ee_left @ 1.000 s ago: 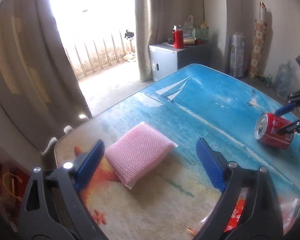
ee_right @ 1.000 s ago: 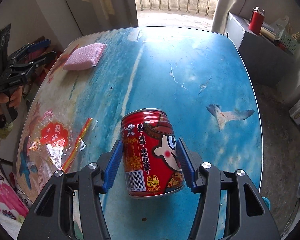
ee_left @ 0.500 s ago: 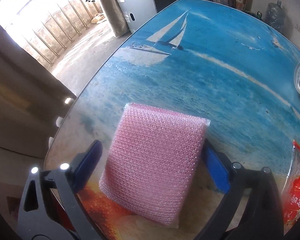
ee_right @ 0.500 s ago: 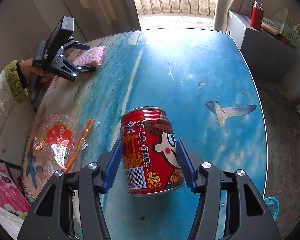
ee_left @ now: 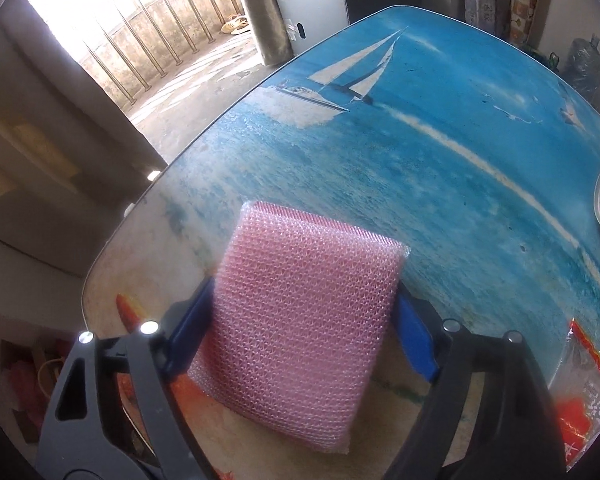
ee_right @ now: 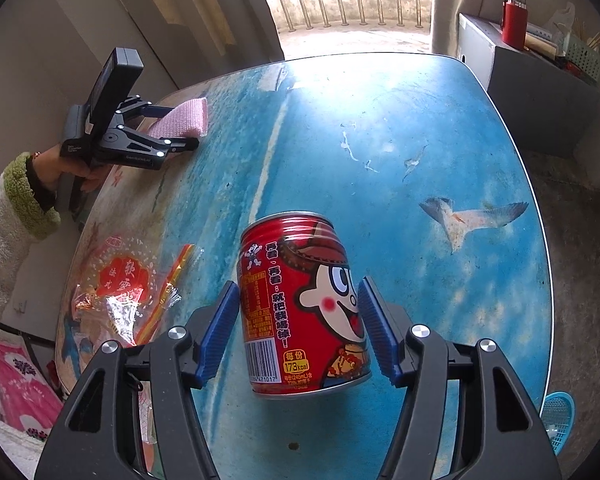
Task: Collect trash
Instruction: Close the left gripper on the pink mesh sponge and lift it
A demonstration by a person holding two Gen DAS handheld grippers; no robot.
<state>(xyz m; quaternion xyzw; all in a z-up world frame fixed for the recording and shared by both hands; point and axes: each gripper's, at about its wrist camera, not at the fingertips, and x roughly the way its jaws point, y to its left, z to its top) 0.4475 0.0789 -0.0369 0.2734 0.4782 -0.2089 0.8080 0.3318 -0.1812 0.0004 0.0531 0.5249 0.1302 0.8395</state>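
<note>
Standing upright between right gripper (ee_right: 298, 332) fingers: red can (ee_right: 300, 304), top up.

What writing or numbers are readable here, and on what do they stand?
"173 kcal", under "每份": yellow label low on the red can.
"471017": end of the barcode digits on the can; the rest is cut off.
"(245mL)": fine print under the label, barely legible.
Large white Chinese characters on the can: too distorted to quote.
Snack wrapper: Chinese characters, blurred.
Left hand-held gripper: small white lettering, unreadable.

upright red can (ee_right: 304, 304), crumpled wrapper (ee_right: 120, 292)
</note>
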